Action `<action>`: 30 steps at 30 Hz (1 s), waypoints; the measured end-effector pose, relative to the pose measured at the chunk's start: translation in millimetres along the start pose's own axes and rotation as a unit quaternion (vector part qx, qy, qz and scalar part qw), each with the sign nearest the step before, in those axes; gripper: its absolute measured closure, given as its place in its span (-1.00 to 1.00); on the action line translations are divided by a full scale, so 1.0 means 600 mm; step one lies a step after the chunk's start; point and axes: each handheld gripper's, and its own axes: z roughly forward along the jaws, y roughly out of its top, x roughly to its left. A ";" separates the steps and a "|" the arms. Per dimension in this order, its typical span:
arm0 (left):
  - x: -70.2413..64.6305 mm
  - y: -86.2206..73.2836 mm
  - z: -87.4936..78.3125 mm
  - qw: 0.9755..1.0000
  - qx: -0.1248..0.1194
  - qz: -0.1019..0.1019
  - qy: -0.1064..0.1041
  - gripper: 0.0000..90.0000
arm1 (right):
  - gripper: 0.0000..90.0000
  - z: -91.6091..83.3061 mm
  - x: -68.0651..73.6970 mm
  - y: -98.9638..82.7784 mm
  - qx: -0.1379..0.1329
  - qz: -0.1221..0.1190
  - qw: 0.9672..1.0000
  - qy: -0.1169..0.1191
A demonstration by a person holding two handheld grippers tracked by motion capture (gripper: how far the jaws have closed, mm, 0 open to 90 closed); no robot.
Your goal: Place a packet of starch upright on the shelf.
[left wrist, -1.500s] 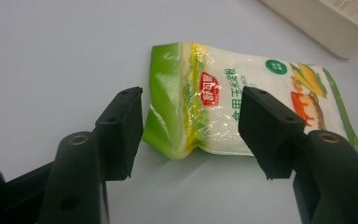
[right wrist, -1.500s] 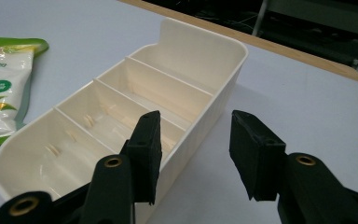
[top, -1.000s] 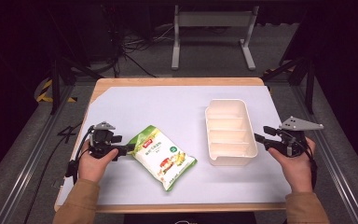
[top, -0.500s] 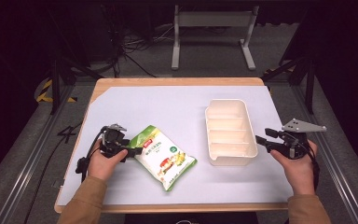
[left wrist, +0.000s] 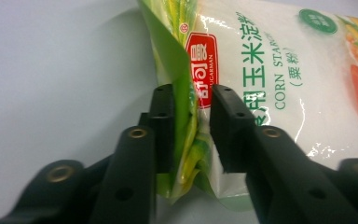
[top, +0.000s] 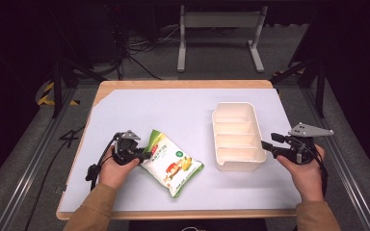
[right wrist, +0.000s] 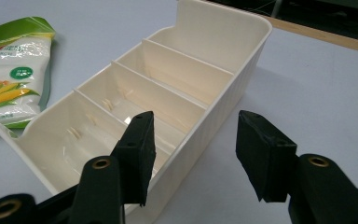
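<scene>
My right gripper point(right wrist: 193, 156) sits spread astride the near wall of the cream divided bin point(right wrist: 242, 79), compartments bare. My left gripper point(left wrist: 191, 126) straddles the corn starch bag point(left wrist: 270, 79)'s green edge, not yet pinching.

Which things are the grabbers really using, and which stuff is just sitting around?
In use:
- corn starch bag, its edge between the left gripper jaws
- white divided bin, its side wall between the open right gripper jaws

Just around:
- metal frame on the floor behind the table
- cables on the floor
- yellow-and-black floor tape
</scene>
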 end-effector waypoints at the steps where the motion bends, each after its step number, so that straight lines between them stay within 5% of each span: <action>1: 0.000 0.000 0.000 1.000 0.000 0.000 0.000 0.77 | 0.05 0.000 0.000 0.000 0.000 0.000 1.000 0.000; 9: -0.001 0.002 -0.009 1.000 -0.004 0.006 -0.005 0.93 | 0.08 -0.001 0.004 0.002 -0.001 -0.001 1.000 0.002; 18: -0.006 0.009 -0.047 0.999 -0.038 0.010 -0.025 0.95 | 0.12 -0.009 0.012 0.009 -0.012 -0.010 1.000 0.002; 25: -0.027 0.025 -0.098 0.995 -0.082 0.039 -0.043 0.96 | 0.17 -0.015 0.020 0.016 -0.018 -0.018 1.000 0.006; 30: -0.043 0.034 -0.136 0.990 -0.116 0.061 -0.051 0.96 | 0.20 -0.021 0.029 0.022 -0.025 -0.025 0.999 0.010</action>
